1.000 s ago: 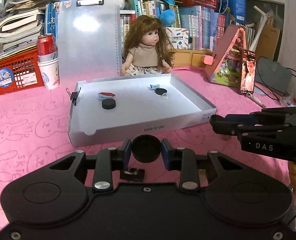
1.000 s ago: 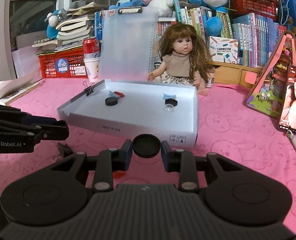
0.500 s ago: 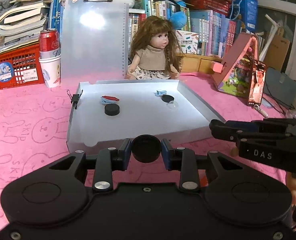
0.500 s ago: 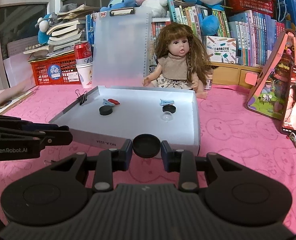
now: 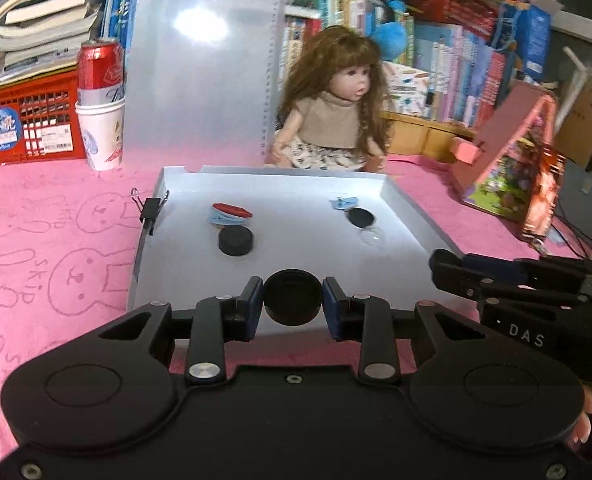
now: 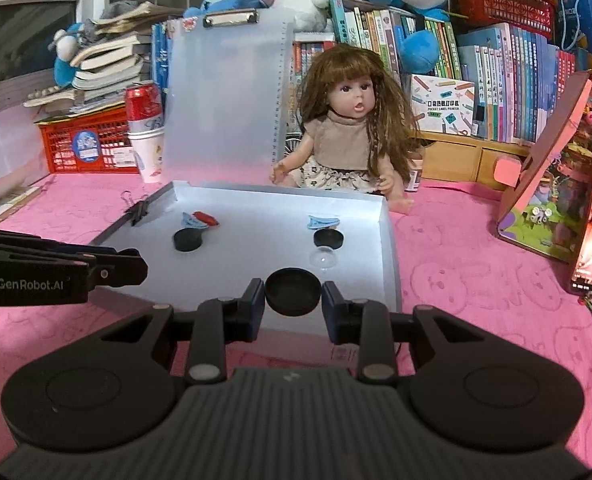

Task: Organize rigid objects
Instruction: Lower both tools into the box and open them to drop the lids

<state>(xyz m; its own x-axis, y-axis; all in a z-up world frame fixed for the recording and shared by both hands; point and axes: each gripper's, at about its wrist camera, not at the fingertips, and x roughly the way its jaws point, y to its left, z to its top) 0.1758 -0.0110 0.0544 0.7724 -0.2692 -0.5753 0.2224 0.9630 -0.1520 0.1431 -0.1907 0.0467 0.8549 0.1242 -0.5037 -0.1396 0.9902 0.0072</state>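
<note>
My left gripper [image 5: 292, 300] is shut on a black round cap [image 5: 292, 297], held over the near edge of a shallow white tray [image 5: 143, 240]. My right gripper [image 6: 293, 294] is shut on another black round cap [image 6: 293, 291] over the same tray [image 6: 392, 248]. In the tray lie a black cap [image 5: 235, 241] beside red and blue clips [image 5: 228, 213], and a second black cap [image 5: 360, 217] with a blue clip [image 5: 344, 202] and a clear lens-like piece [image 5: 372, 237]. The right gripper shows at the right in the left wrist view [image 5: 508, 280].
A binder clip [image 5: 150, 210] grips the tray's left wall. A doll [image 5: 336, 120] sits behind the tray, next to a standing clipboard [image 5: 203, 72]. A red can in paper cups [image 5: 99, 108], a red basket [image 5: 23, 124] and a pink house toy [image 5: 512, 168] stand around on the pink cloth.
Both grippers have moved forward and up with their caps, from in front of the tray to over its near edge. The tray's contents have not moved.
</note>
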